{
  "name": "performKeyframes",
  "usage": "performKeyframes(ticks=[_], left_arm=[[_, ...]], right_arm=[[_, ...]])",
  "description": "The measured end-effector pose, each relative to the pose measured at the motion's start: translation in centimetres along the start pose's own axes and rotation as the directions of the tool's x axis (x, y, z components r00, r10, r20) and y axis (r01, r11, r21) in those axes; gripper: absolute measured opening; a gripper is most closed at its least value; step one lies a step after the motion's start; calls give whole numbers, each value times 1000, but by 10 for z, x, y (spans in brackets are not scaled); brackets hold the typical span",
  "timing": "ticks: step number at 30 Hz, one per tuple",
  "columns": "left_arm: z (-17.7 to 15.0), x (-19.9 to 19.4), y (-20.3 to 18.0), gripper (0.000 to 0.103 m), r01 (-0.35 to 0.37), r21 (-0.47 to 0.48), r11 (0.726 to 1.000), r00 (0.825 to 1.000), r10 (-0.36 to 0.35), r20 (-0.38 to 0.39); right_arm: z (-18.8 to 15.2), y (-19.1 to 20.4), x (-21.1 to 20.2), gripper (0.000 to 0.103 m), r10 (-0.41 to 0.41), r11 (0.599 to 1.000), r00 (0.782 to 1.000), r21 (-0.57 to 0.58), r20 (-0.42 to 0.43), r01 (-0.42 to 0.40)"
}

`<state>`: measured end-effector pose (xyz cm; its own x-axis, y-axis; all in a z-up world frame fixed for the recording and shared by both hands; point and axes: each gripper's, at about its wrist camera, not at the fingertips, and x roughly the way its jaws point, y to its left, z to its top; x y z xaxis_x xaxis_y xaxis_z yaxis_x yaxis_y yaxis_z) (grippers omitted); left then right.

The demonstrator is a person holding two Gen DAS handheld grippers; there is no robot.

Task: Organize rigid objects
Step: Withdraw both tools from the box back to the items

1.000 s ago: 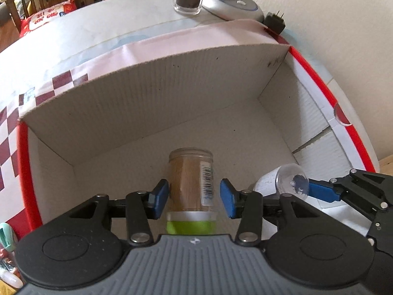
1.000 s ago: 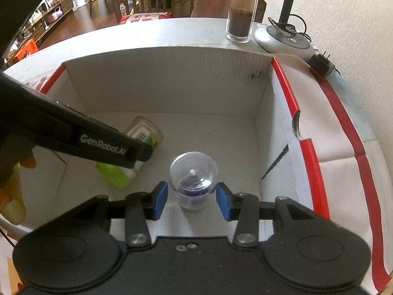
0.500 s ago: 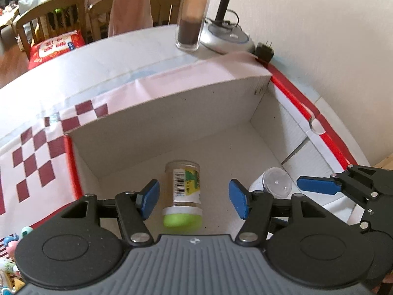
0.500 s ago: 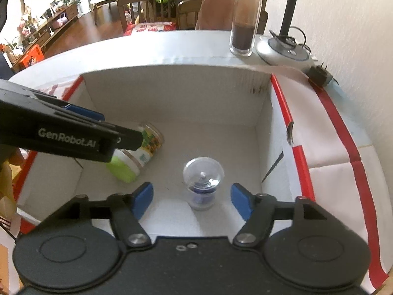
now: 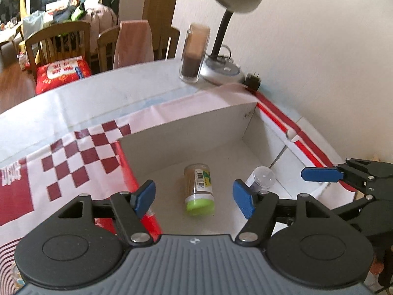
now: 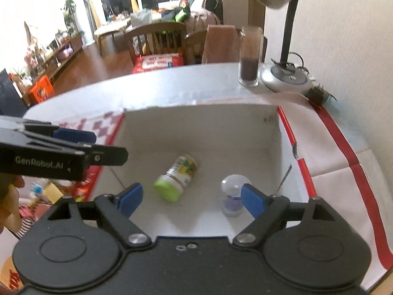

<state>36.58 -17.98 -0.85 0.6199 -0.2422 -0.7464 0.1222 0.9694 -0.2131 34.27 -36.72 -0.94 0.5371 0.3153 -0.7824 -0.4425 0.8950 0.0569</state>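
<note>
A green-capped jar (image 5: 198, 188) is seen lying on its side on the floor of the white box (image 5: 186, 127); a clear domed bottle (image 6: 233, 195) is stood upright near it, apart.

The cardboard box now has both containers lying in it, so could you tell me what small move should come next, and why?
Probably lift both grippers clear of the cardboard box and turn toward the next item. The green-lidded jar and the clear-capped bottle lie on its floor, and the left gripper and right gripper are opening with neither pad touching them.

Jar (image 6: 177, 179) and bottle (image 6: 233, 194) inside box (image 6: 196, 123)
</note>
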Motion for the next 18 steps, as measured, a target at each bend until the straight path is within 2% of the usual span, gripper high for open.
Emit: performKeyframes(ticks=[4,7,10,18], left_arm=[[-12,-29,13,70,4,19,1000,1000,-4,31],[-23,-51,28,76,-5,23,1000,998,4,60],[-34,-72,47,77,-19,13,1000,997,18,82],[-66,-121,100,80,-89,-15,996,986,90,143]], right_arm=[[-3,20,-19,95,25,999,998,30,54,-27],[-7,36,-30,99,46,998,995,49,88,-51],[-11,54,-36,102,65,996,991,58,114,-72],[-23,107,-44,103,95,994,983,40,156,-103]])
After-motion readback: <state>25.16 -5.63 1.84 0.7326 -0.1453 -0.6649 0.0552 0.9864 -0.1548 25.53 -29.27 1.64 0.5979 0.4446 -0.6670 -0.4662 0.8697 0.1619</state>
